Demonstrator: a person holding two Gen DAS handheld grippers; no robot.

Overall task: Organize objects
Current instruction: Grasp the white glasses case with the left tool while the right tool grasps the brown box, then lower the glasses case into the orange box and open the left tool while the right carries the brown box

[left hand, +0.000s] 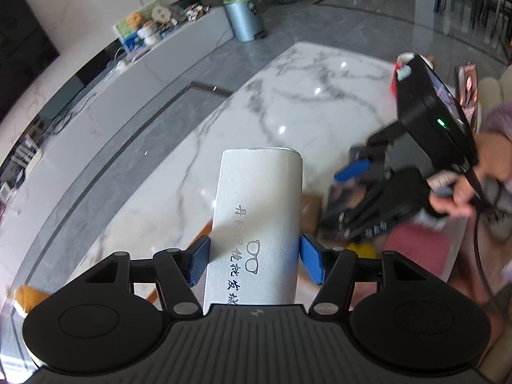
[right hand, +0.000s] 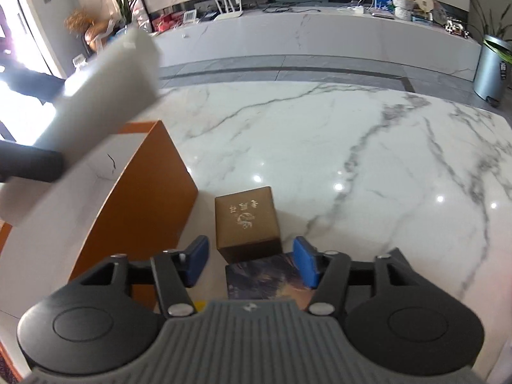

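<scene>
My left gripper [left hand: 254,259] is shut on a white glasses case [left hand: 259,211] with black printed characters, its blue pads pressed on the two long sides. The case is raised above the marble table [left hand: 224,128] and shows blurred at the upper left of the right wrist view [right hand: 96,96]. My right gripper [right hand: 251,260] is open, its blue fingers [right hand: 198,256] standing either side of a small brown box [right hand: 246,220] with gold print, without touching it. Under the right gripper lies a dark printed card [right hand: 268,283]. An orange box with a white inside [right hand: 144,198] stands left of the brown box.
A person's hand [left hand: 454,198] holds the right gripper [left hand: 352,172] at the right of the left wrist view. A yellow item [left hand: 361,249] and a pink surface [left hand: 419,246] lie below it. Beyond the table are grey floor, a long white console [right hand: 320,38] and a metal bin [right hand: 489,70].
</scene>
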